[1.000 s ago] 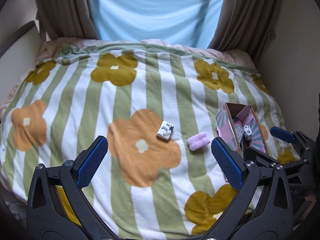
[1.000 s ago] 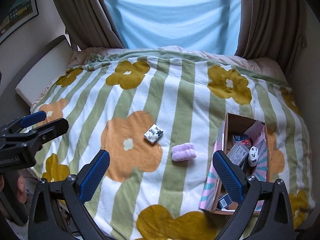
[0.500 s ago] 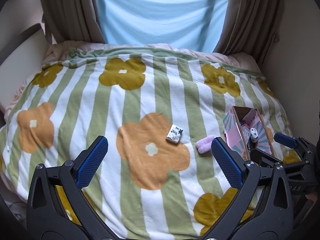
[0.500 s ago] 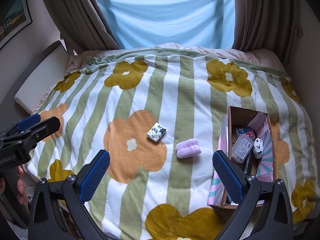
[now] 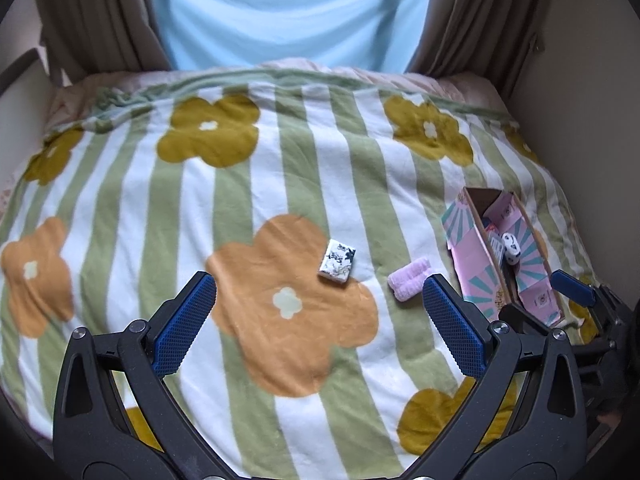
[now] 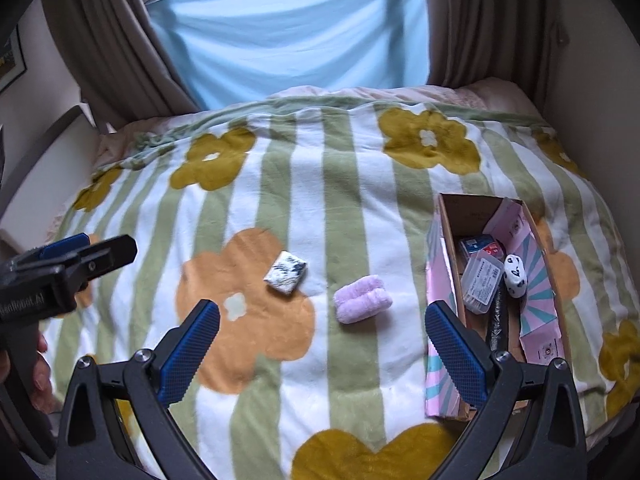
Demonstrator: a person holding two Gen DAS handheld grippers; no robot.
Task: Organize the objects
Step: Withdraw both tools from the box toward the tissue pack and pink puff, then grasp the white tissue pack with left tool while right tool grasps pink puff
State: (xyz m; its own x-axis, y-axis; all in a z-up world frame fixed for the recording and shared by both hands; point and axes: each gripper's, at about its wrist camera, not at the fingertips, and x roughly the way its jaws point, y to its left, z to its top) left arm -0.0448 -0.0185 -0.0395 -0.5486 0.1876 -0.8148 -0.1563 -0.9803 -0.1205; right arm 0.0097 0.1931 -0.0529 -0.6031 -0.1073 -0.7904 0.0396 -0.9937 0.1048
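Both wrist views look over a bed covered by a green-and-white striped fleece blanket [image 5: 304,168] printed with orange and mustard flowers. The left hand-held gripper [image 5: 320,324] hangs above the near part of the blanket, its blue-padded jaws spread wide and holding nothing. The right hand-held gripper [image 6: 322,342] is likewise released and empty, its jaws wide apart over the blanket.

A small white packet with a dark floral print [image 5: 337,261] lies flat at the upper right edge of a large orange flower. Just to its right, apart from it, rests a small rolled lilac fleece cloth [image 6: 362,299].

Near the bed's right edge sits an open cardboard box with pink and teal sunburst flaps [image 6: 436,264]. Inside it lie a clear plastic case [image 6: 482,282], a white die with black markings [image 6: 515,272], a blue-and-red packet [image 6: 478,245] and a dark elongated item, too shadowed to identify.

Brown curtains [image 6: 116,40] frame a pale blue sheet [image 6: 288,28] behind the bed.
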